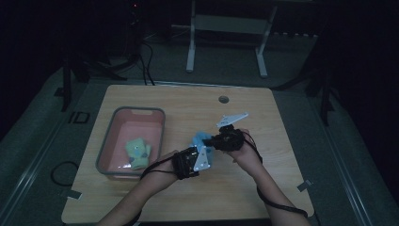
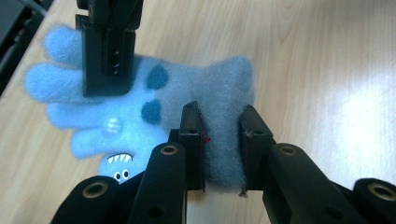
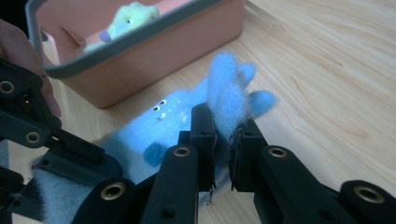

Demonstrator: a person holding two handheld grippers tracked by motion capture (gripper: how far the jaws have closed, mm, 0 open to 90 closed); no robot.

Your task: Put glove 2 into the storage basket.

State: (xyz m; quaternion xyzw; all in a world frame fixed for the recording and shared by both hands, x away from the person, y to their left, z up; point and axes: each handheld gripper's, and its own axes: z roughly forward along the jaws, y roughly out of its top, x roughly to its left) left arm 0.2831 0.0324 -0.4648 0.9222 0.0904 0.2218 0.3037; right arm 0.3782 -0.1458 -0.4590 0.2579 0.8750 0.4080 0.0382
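A fuzzy blue glove (image 1: 199,138) with a little monster face and dark blue spots hangs between both grippers above the wooden table (image 1: 263,188). My left gripper (image 2: 219,116) is shut on the glove's (image 2: 177,93) grey-blue cuff. My right gripper (image 3: 224,123) is shut on the finger end of the glove (image 3: 173,121). In the high view the left gripper (image 1: 195,157) sits just below and left of the right gripper (image 1: 219,140), close together near the table's middle.
A pink bin with a grey rim (image 1: 113,141) stands at the table's left with a pale green glove (image 1: 138,151) inside. The bin (image 3: 154,51) is close behind the blue glove. A round hole (image 1: 224,99) marks the far edge.
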